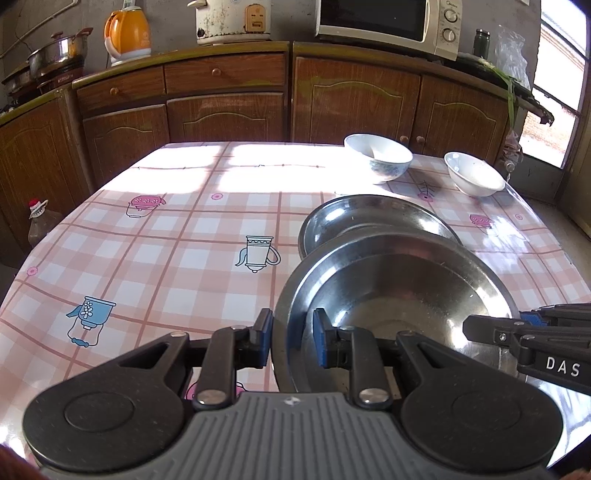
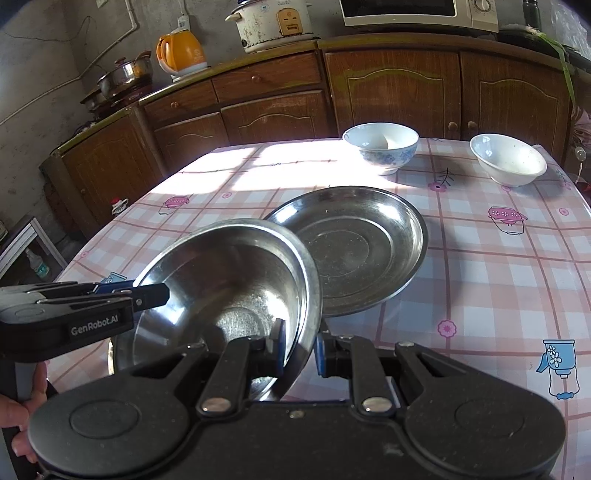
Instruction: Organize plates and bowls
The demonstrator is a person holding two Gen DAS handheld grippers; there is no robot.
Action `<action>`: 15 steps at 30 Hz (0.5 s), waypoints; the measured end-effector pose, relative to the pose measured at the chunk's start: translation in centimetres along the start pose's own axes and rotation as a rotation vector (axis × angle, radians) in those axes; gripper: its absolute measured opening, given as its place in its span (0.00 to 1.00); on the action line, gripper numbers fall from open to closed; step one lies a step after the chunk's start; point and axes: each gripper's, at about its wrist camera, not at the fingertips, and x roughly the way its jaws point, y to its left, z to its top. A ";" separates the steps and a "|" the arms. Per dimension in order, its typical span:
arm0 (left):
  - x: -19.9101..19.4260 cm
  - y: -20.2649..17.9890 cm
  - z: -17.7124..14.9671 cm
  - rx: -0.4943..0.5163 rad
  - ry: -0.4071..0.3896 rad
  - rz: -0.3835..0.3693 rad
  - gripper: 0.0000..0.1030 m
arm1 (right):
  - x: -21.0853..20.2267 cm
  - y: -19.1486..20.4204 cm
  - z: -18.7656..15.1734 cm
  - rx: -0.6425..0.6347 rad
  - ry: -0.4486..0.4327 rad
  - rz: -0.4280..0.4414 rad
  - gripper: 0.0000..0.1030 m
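Note:
A steel plate (image 1: 399, 291) hangs above the checked table, held by both grippers on opposite rims. My left gripper (image 1: 293, 334) is shut on its left rim. My right gripper (image 2: 299, 350) is shut on its right rim; the same steel plate (image 2: 236, 280) tilts a little there. Its far edge overlaps a second steel plate (image 2: 362, 247) lying flat on the table, also visible as the second steel plate (image 1: 373, 218). Beyond stand a blue-patterned bowl (image 2: 380, 146) and a plain white bowl (image 2: 508, 158), both upright.
The table (image 1: 166, 229) has a pink checked cloth. Wooden cabinets (image 1: 229, 107) run behind it, carrying a kettle (image 1: 127, 33), a rice cooker (image 1: 232, 20) and a microwave (image 1: 388, 20). A bottle (image 1: 38, 221) stands on the floor at left. A hand (image 2: 22, 410) holds the left gripper's handle.

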 end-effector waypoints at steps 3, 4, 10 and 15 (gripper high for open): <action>0.1 -0.7 0.0 0.013 -0.001 -0.009 0.23 | -0.4 -0.6 -0.3 0.012 0.000 -0.009 0.20; 0.2 -1.0 0.0 0.018 -0.001 -0.012 0.23 | -0.6 -0.8 -0.4 0.016 0.000 -0.014 0.20; 0.5 -2.4 -0.2 0.030 -0.006 -0.029 0.23 | -1.4 -1.8 -0.9 0.036 -0.006 -0.037 0.20; 0.8 -3.6 -0.3 0.046 -0.005 -0.052 0.23 | -2.2 -3.0 -1.2 0.059 -0.015 -0.058 0.20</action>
